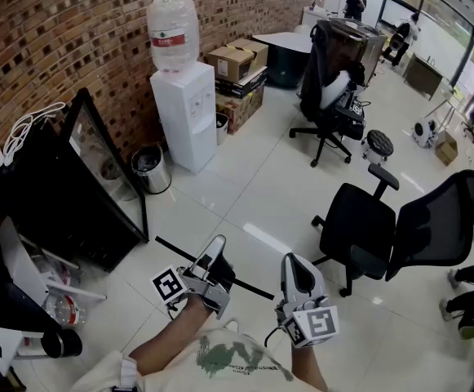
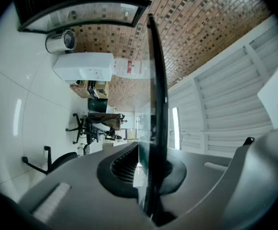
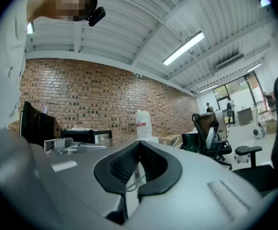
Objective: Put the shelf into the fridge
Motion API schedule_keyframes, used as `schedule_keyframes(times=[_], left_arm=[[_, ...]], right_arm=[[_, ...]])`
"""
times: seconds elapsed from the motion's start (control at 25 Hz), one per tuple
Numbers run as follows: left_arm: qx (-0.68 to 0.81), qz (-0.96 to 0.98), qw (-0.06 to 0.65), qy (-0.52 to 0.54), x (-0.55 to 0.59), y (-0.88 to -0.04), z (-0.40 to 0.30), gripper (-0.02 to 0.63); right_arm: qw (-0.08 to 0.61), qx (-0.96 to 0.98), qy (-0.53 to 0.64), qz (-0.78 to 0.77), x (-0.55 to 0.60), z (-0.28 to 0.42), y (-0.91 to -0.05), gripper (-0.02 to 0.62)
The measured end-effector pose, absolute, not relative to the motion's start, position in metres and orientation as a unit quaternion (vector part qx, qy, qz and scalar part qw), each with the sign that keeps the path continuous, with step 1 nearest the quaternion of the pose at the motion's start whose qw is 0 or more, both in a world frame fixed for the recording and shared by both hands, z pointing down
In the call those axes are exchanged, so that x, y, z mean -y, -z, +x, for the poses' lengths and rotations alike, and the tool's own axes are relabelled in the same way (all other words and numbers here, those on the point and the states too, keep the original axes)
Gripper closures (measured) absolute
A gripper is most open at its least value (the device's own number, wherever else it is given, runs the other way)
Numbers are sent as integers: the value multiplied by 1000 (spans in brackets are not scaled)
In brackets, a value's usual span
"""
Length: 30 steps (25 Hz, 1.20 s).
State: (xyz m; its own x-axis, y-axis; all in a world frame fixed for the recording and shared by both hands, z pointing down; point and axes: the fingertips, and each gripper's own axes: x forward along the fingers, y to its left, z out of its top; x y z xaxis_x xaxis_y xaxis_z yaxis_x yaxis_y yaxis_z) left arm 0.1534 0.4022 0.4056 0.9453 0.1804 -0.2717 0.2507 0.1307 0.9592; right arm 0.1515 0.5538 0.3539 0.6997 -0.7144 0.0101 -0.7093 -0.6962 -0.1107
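The shelf is a clear glass pane with a black edge strip, held low between both grippers, over the floor in front of the fridge. My left gripper is shut on the black strip, which runs upright between its jaws. My right gripper is shut on the thin glass edge, seen between its pads. The black fridge stands at the left against the brick wall, its glass door swung open. It also shows at the top of the left gripper view.
A white water dispenser and a steel bin stand just past the fridge. Bottles and white parts lie by the fridge at the lower left. Black office chairs are on the right, and cardboard boxes sit farther back.
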Motion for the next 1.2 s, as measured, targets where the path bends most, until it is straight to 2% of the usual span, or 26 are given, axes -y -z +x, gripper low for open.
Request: schedule_keyframes(times=[0.48, 1.2], left_arm=[[-127, 683, 714, 85, -360, -397, 150, 594], [-17, 685, 705, 183, -245, -407, 93, 594]], right_arm=[[52, -454, 11, -890, -519, 164, -351, 595], [38, -571, 30, -819, -407, 146, -361, 595]])
